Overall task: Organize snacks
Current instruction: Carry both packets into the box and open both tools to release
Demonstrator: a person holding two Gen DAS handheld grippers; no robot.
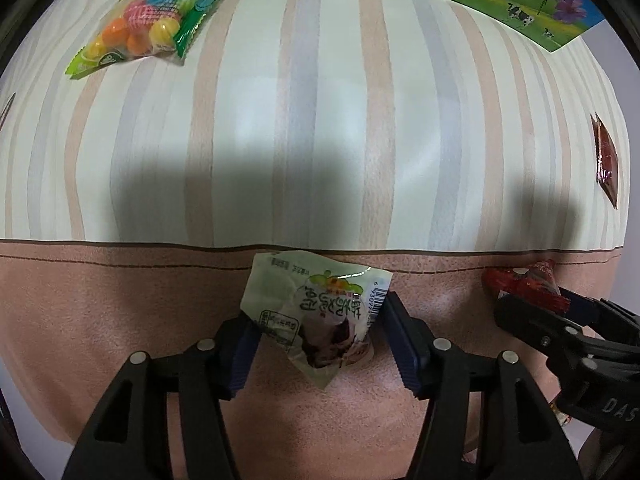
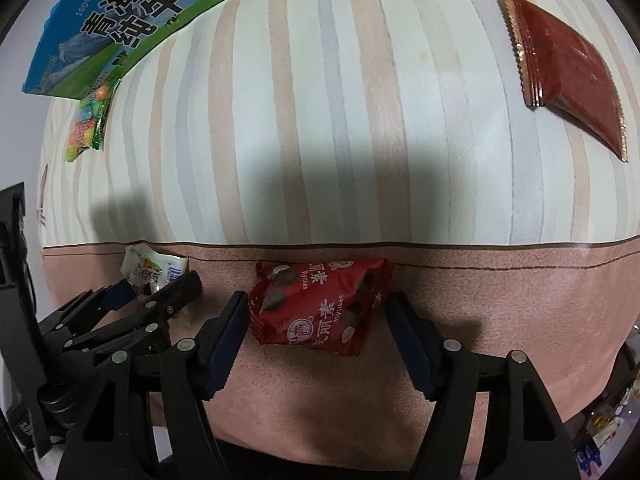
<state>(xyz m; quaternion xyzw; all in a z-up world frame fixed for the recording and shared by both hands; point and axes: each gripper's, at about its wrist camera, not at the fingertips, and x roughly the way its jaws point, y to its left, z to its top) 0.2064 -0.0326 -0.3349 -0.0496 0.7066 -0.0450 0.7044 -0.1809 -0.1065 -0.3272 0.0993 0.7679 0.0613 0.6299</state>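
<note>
Two small snack packets are shown on the pink border strip at the near edge of the striped table (image 1: pixel 320 128): a pale green-and-white packet (image 1: pixel 316 312) lies between the fingers of the left gripper (image 1: pixel 318 344), and a red chocolate packet (image 2: pixel 320 304) lies between those of the right gripper (image 2: pixel 316 340). Both pairs of jaws are seen parted. The right gripper's pads stand clear of the red packet on both sides; the left gripper's pads lie right at the edges of the pale packet, and whether it is touched cannot be told, though no squeeze is visible. By that evidence both packets appear to have been set down side by side, well apart from the rest. Still to be gathered, it is judged, are one bag of coloured candy balls (image 1: pixel 148 20) at the far left, lying against a milk carton (image 2: pixel 132 20), and one dark red sachet (image 2: pixel 568 68) at the far right. Counted in all: four snack packets, one carton, two grippers. No container for the snacks is seen in either view.
</note>
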